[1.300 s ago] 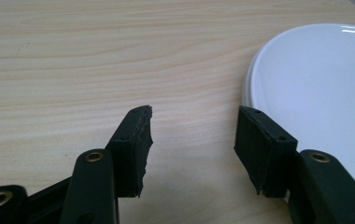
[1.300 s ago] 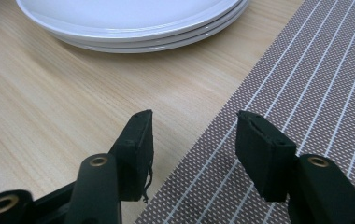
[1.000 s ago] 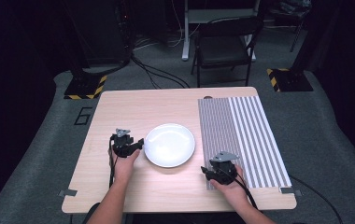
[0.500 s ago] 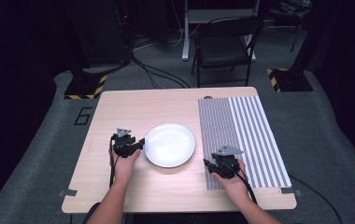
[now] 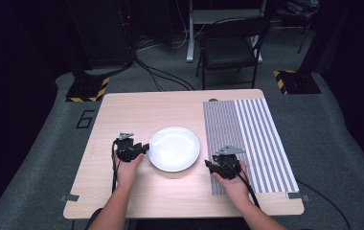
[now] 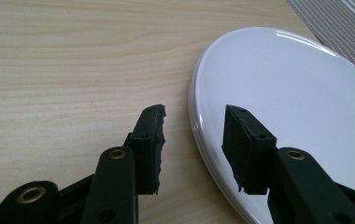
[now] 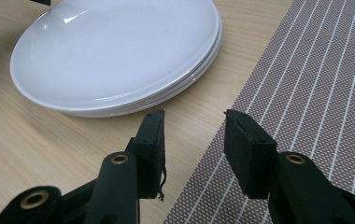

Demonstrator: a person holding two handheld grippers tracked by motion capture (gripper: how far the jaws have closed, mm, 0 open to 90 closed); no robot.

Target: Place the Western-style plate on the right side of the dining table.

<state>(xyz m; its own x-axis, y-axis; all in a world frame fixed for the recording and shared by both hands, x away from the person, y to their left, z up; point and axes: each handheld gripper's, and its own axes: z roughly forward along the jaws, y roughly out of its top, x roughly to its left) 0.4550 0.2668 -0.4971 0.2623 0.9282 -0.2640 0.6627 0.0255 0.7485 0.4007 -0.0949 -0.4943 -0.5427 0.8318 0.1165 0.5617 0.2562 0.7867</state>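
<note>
Plates (image 5: 174, 148), white and stacked, sit near the middle of the light wooden table (image 5: 137, 108) in the high view, just left of a striped grey placemat (image 5: 247, 139) that covers the table's right part; that bare mat looks like the likely place to set a plate down. In the same view the left gripper (image 5: 144, 147) is at the stack's left rim and the right gripper (image 5: 208, 166) lies close to its lower right edge, over the mat's near corner, so the hands flank the stack, probably to lift or steady it from two sides. In the left gripper view the left gripper (image 6: 192, 140) has its jaws straddling the rim of the plates (image 6: 287, 107), one pad over the wood and the other over the white surface; the jaws have just been closing, yet a gap shows on both sides of the rim and the pads do not press on it, so it is released for now. In the right gripper view the right gripper (image 7: 192, 140) points at the plates (image 7: 119, 51), where three stacked rims can be told apart, and its jaws, which have also just been closing, stand apart with nothing but wood and the placemat (image 7: 306, 93) edge between them, short of the stack.
</note>
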